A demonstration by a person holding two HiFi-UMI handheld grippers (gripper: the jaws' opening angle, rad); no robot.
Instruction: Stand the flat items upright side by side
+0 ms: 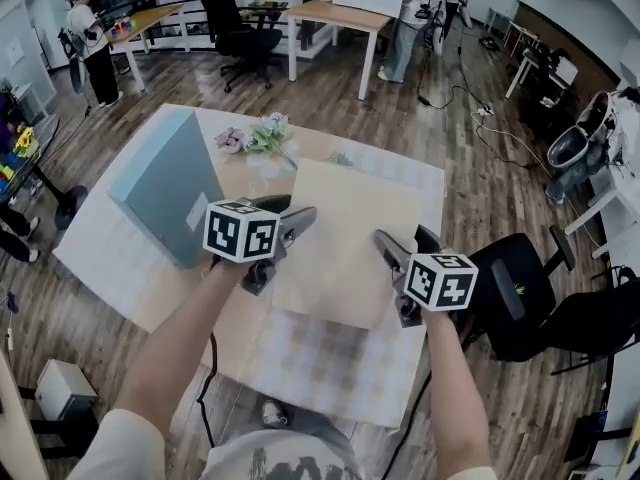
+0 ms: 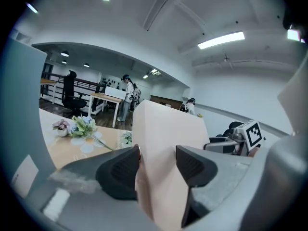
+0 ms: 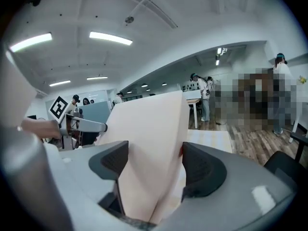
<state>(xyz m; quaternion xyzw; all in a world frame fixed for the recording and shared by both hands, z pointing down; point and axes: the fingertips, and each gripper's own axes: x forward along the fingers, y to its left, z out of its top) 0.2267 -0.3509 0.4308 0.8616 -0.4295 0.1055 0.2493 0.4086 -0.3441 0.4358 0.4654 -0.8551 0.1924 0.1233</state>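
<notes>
**Operator:** What am I holding, and where is it?

**Guide:** Both tools are loaded. Your left gripper (image 2: 159,163) is clamped on one side edge of the beige panel (image 1: 345,238). Your right gripper (image 3: 154,163) is clamped on the opposite side edge. The jaws stand fairly wide because the panel is thick, not because they are free. The panel hangs tilted over the table (image 1: 320,363), between your two hands. Whether its far edge touches the table cannot be read from any view. The blue-grey panel (image 1: 165,183) stands on edge at the left, just beside your left gripper.

**Operator:** What can go wrong from here?

**Guide:** Four faults are likely.

1. Slip or twist. Each grip takes only a narrow strip of edge. If your hands rise or roll unevenly, the panel will probably pivot in the pads.
2. Collision. The blue-grey panel appears to stand unsupported. Swing the beige panel left too fast and you may knock it flat.
3. Sweep. The flowers (image 1: 265,136) lie near the far edge of the beige panel. Tipping the panel forward could push them.
4. Early release. If you open the jaws before the bottom edge sits flat, the panel is likely to fall over.
</notes>
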